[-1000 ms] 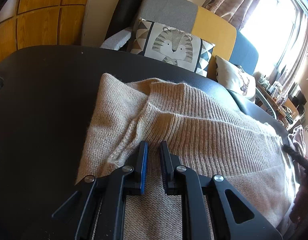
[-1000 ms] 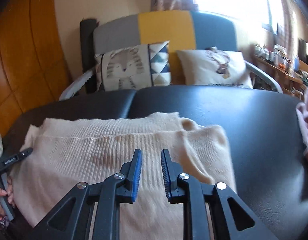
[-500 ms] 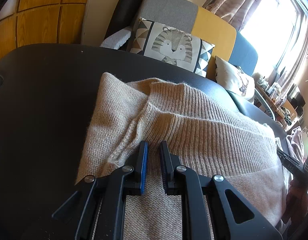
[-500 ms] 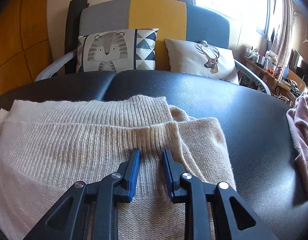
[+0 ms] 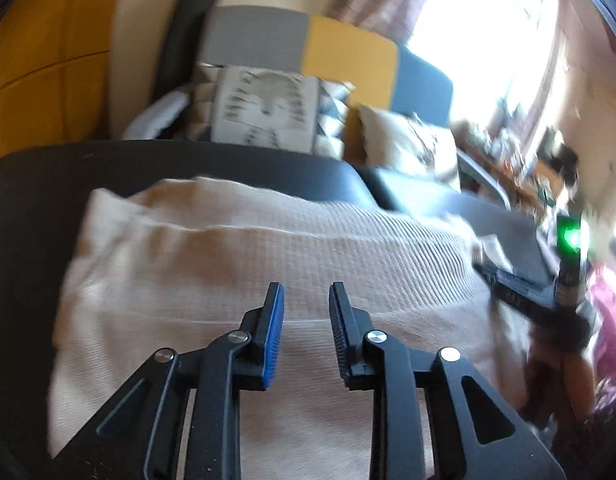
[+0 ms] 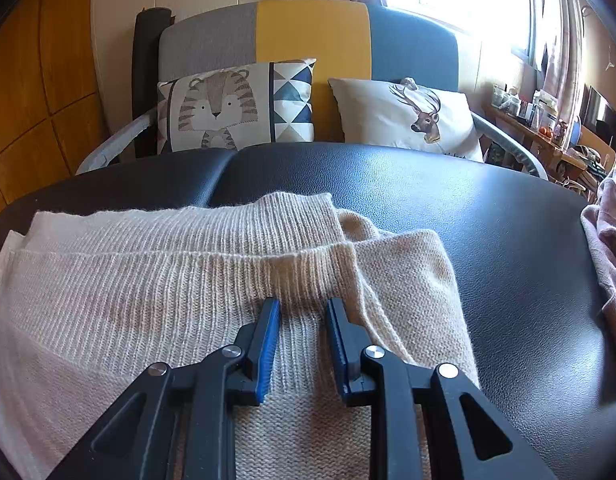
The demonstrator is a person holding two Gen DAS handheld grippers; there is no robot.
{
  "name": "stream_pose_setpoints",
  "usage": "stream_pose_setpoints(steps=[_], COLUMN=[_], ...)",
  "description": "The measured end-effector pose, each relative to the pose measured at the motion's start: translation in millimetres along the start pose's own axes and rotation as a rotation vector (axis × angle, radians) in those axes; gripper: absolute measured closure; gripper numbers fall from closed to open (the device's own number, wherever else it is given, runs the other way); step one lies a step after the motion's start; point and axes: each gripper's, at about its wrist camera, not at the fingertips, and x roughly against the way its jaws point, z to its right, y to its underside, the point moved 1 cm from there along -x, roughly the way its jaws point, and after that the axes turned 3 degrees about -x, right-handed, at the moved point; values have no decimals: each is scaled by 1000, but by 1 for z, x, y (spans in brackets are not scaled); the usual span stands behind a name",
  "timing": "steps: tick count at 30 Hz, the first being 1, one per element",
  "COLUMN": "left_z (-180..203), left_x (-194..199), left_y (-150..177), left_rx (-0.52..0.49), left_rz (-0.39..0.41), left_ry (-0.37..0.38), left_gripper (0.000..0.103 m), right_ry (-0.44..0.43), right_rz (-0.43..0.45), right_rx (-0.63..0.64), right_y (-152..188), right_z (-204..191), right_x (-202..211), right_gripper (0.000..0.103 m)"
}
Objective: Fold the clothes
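there, a cream knit sweater (image 6: 168,300) lay partly folded on the black padded counter (image 6: 487,220), ribbed hem turned toward the far side. the left tool (image 5: 306,300) hovered over the knit in a blurred view, its jaws opening, nothing between them. the right tool (image 6: 302,308) sat low at the ribbed fold with its jaws parted, pads not pressing the cloth. a pink garment (image 6: 607,240) lay at the counter's right edge. beyond stood a sofa (image 6: 308,36) with a tiger cushion (image 6: 228,108).
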Motion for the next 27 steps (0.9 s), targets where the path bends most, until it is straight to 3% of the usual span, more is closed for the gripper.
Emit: stream_pose_setpoints(steps=[4,13,18,25,27], left_z=[8,14,10,8,6], left_x=[-24,-19,-19,-18,-18], left_y=[4,13,13,13,13], left_rx=[-85,-108,-87,-74,-64], left_rz=[-35,-7,-3,-1,0], left_ry=[-117,-151,-128,-112,-101], left_gripper=[72,70,69,69,69], right_ry=[-5,2,1,-114,-179], right_rz=[1,5,4,-53,5], right_rx=[-3,0,-5,-82,-134], right_y=[0,1,0,-10,-11], right_z=[1,0,0,18,21], right_x=[0,1,1,15,40], right_gripper=[79,79,79,78,78])
